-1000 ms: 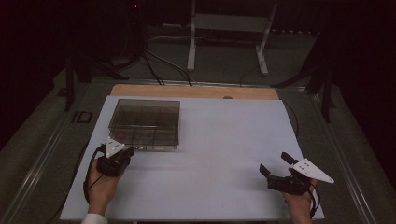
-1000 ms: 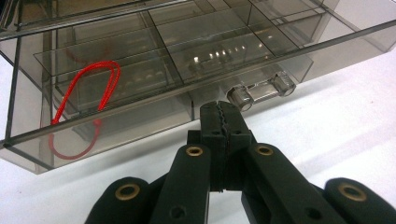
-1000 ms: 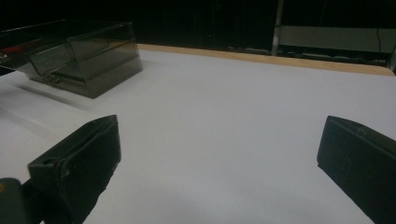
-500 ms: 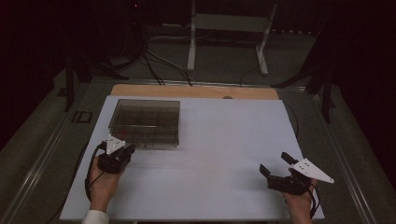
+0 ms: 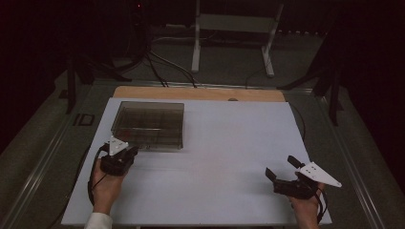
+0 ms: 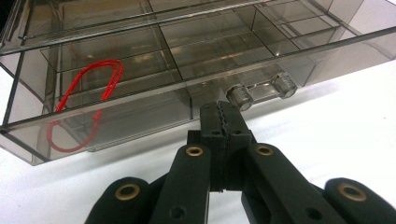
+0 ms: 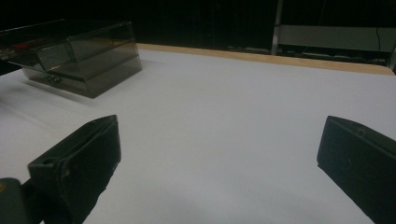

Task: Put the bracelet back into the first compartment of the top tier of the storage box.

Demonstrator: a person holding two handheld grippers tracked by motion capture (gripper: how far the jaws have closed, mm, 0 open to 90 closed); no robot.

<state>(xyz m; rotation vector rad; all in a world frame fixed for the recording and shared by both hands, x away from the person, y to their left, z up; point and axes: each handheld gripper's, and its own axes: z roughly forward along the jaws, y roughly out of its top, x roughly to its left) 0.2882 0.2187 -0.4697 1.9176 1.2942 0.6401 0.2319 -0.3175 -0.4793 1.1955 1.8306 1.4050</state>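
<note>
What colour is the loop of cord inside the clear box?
Red. The cord loop shows best in the left gripper view, inside the clear box.

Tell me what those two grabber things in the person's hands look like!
Both are black. The left gripper and the right gripper each carry a pale grey three-cornered plate on top, and a black cable loops from the left one. Up close, its arms have brass-coloured rivets and zigzag teeth along its pads. A white sleeve shows at the left wrist.

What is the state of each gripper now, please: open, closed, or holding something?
Left gripper: closed, fingers together, holding nothing, just in front of the clear box.
Right gripper: open, fingers wide apart, nothing between them.
</note>
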